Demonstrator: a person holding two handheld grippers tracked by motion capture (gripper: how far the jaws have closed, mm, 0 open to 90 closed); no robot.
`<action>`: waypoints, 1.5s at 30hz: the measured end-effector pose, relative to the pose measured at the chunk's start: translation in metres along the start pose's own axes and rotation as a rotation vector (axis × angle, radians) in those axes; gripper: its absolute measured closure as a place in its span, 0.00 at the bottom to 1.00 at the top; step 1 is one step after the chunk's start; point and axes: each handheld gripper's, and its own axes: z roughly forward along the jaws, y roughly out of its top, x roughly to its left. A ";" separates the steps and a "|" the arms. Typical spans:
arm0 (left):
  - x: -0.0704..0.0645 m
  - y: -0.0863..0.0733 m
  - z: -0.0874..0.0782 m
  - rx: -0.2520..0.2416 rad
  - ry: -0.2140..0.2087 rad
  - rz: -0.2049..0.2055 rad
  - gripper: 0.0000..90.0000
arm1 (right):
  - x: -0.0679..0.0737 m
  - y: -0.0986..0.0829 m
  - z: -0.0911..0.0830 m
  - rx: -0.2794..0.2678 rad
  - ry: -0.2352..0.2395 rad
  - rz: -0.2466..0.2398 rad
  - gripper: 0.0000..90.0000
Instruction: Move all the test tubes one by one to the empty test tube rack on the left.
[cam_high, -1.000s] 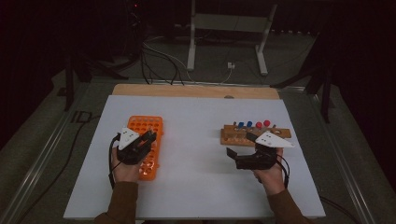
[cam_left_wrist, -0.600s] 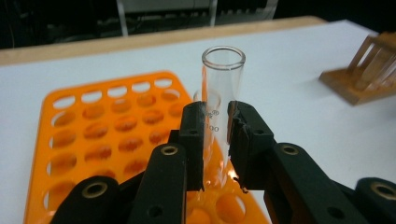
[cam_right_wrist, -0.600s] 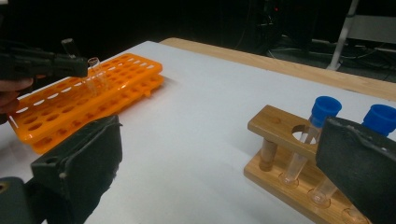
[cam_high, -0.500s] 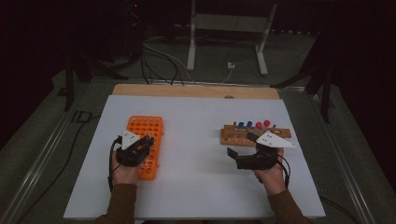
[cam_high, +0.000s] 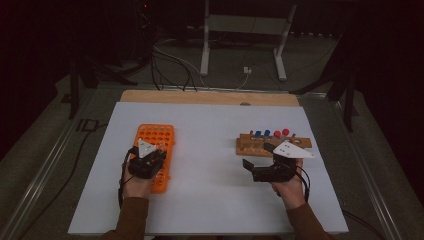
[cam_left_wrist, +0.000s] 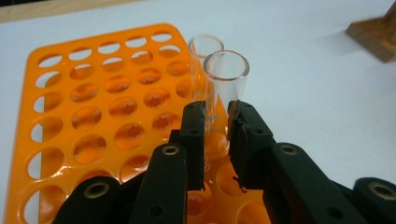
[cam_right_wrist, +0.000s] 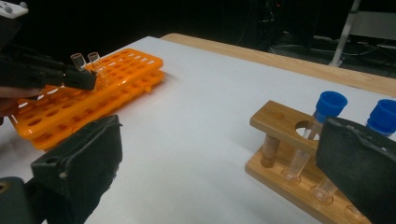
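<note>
One glass tube (cam_left_wrist: 225, 88), light, slick and fragile, sits pinched mid-length by left gripper (cam_left_wrist: 217, 135); right gripper (cam_right_wrist: 219, 172) fingers spread, empty.

no readable text, labels, brands, numbers or signs anywhere

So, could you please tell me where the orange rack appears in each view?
High view: orange rack left of centre, under the left tongs.
Left gripper view: fills the left side, behind the tongs.
Right gripper view: upper left.
Shared landmark: the clear tube the left tongs grip.
</note>
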 end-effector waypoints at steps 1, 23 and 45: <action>-0.001 0.000 0.001 0.008 0.003 0.003 0.86 | 0.000 0.000 0.000 0.000 0.000 -0.001 0.01; 0.008 -0.002 -0.008 -0.113 -0.055 -0.084 0.54 | -0.001 0.000 0.000 0.000 0.001 0.001 0.01; 0.008 0.008 -0.025 -0.275 -0.125 -0.159 0.01 | -0.019 0.011 -0.011 -0.006 -0.082 -0.010 0.01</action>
